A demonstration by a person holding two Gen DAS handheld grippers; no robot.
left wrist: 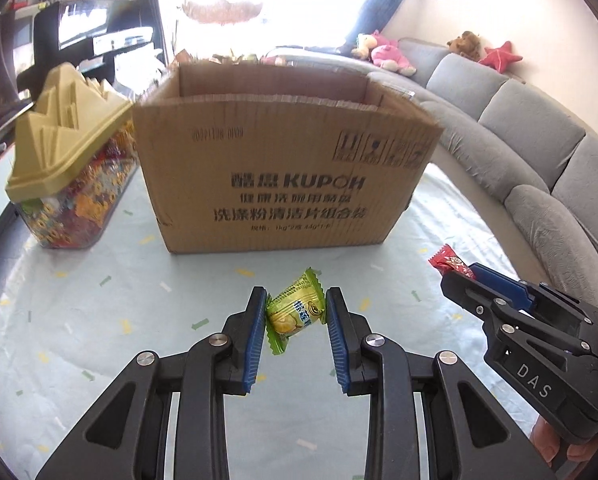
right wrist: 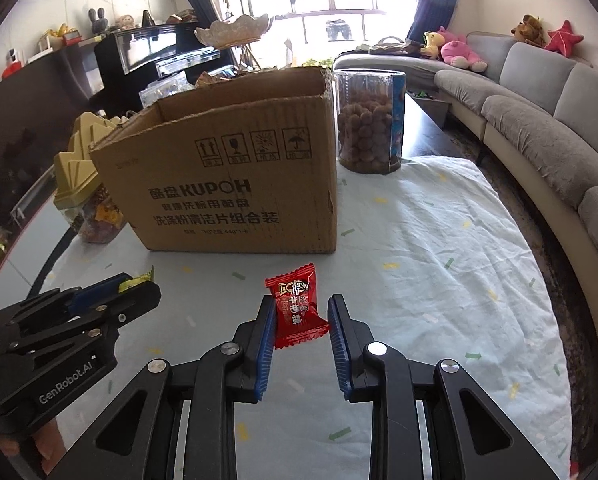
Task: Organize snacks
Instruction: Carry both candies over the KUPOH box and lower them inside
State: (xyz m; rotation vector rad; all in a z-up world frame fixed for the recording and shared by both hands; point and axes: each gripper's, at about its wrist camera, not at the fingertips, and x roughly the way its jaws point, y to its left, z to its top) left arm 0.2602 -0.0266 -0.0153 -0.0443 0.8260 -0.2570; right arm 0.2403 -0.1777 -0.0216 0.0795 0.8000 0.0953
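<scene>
Two grippers each clamp a sweet: the left gripper [left wrist: 297,310] pinches a green candy [left wrist: 295,312] at lower centre, the right gripper [right wrist: 302,316] a red candy [right wrist: 297,306]. Beyond and above both stands the open cardboard box [left wrist: 283,176], centre frame, roughly equally near either hand. Only the right wrist view shows the clear jar of brown balls [right wrist: 369,120] beside the box's right wall.

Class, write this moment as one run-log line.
left gripper: shut on green candy | right gripper: shut on red candy | cardboard box: open, ahead | both candies off tablecloth
</scene>
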